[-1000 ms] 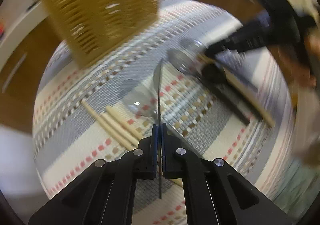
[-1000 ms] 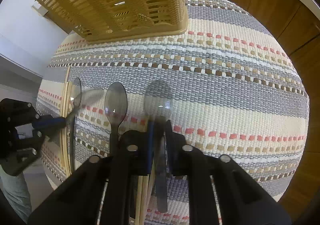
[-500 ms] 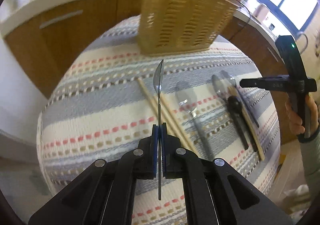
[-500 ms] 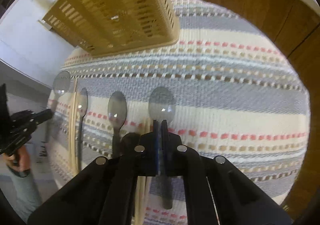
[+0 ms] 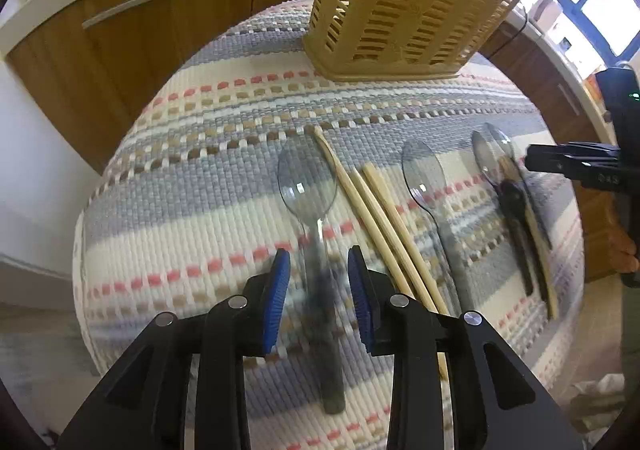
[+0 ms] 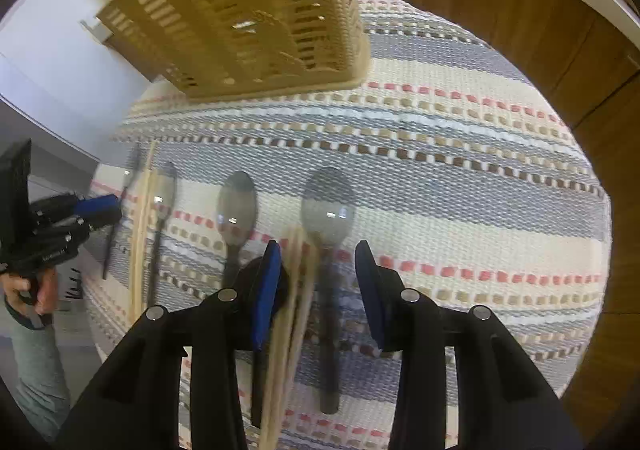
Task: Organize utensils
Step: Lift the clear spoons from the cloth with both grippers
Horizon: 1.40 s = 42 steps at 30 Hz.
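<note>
In the left wrist view a clear plastic spoon (image 5: 308,185) lies flat on the striped mat (image 5: 208,209), its handle between the jaws of my left gripper (image 5: 319,252). Those jaws are opening and the blue pads stand off the handle. Two wooden chopsticks (image 5: 372,205) lie just right of it, then another spoon (image 5: 424,177). In the right wrist view my right gripper (image 6: 318,246) is also opening, over a spoon (image 6: 328,205) and a blurred chopstick pair (image 6: 296,290); its pads touch neither. The tan slotted basket (image 6: 256,17) stands at the mat's far side.
Two more spoons (image 5: 492,161) and a chopstick lie under the right gripper (image 5: 576,165) at the mat's right end. Wooden cabinet fronts (image 5: 132,33) ring the mat. A person's hand (image 6: 28,290) holds the left gripper (image 6: 96,205) at the left edge.
Both grippers were shut on spoon handles; now both have their jaws apart. The left spoon, held edge-up before, lies flat on the mat. The left view has swung towards the basket.
</note>
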Available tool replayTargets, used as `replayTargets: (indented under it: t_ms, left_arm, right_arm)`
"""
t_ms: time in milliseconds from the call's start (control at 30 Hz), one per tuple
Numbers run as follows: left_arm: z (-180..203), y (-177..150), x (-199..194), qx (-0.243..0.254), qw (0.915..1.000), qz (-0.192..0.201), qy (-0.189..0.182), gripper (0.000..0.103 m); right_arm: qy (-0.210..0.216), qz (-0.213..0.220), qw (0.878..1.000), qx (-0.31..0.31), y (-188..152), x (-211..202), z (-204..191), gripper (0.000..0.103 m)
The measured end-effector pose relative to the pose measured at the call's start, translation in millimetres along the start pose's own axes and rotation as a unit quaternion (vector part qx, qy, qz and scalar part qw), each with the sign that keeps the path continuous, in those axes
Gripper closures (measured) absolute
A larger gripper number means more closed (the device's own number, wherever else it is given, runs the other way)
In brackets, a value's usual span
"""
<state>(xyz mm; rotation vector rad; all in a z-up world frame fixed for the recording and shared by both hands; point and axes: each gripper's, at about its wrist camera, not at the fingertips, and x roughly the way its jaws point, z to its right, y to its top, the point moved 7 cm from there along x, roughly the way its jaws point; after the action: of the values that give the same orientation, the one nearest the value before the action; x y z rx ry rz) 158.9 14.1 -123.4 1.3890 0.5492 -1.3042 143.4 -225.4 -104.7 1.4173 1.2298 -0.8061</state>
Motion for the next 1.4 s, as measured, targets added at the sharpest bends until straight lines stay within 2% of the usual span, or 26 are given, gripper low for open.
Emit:
replayTargets:
  t_ms: [133,167,200,267,300,400,467,567,800,933,1067,1400]
  left_arm:
    - [4.8,8.6,3.6,0.018,0.9994,-0.014,0.024,0.075]
    - [8.1,9.5,5.6,0.025,0.9992,-0.016,0.025,0.083]
    - [10.6,10.1,7.3,0.033,0.9986,-0.016,0.037,0.085]
    - [13.9,11.0,8.6,0.045,0.9971,-0.014,0.059,0.091]
    - [13.9,11.5,8.5,0.047,0.9967,-0.014,0.066,0.092]
    - [14.4,12.8,9.1,0.041,0.9974,-0.013,0.058,0.092]
    - [12.6,12.8,8.4,0.038,0.998,-0.011,0.051,0.092]
    - [8.3,12.0,6.2,0.034,0.9984,-0.008,0.043,0.092]
    - [-1.4,5.5,-0.7,0.039,0.9984,-0.005,0.04,0.092]
    - [0.1,5.3,-1.1,0.043,0.9982,-0.003,0.042,0.091]
    - [2.5,4.6,-0.7,0.042,0.9982,-0.001,0.044,0.091]
    - [4.6,7.0,0.7,0.042,0.9981,-0.008,0.044,0.091]
  right_arm:
    - [-0.011,-0.03,0.999,-0.006,-5.1,10.9,-0.9,0.068]
    - [-0.016,-0.036,0.999,-0.014,-6.2,13.5,-2.8,0.07]
    - [-0.018,-0.039,0.999,-0.017,-7.6,16.2,-4.3,0.072]
    - [-0.022,-0.043,0.999,-0.021,-8.7,19.5,-6.3,0.083]
    - [-0.021,-0.045,0.999,-0.02,-8.4,21.0,-6.5,0.084]
    - [-0.023,-0.045,0.999,-0.011,-6.2,23.2,-2.6,0.087]
    - [-0.01,-0.048,0.999,0.001,-3.8,24.8,-0.7,0.09]
    - [-0.02,-0.045,0.999,0.001,0.6,21.2,9.1,0.09]
    - [-0.005,-0.036,0.999,0.011,-3.1,6.7,26.8,0.09]
    - [-0.004,-0.06,0.998,-0.005,-14.2,9.1,31.2,0.09]
    - [-0.034,-0.063,0.997,-0.036,-19.2,6.5,26.5,0.09]
    - [-0.045,-0.076,0.996,-0.031,-18.4,12.1,18.6,0.09]
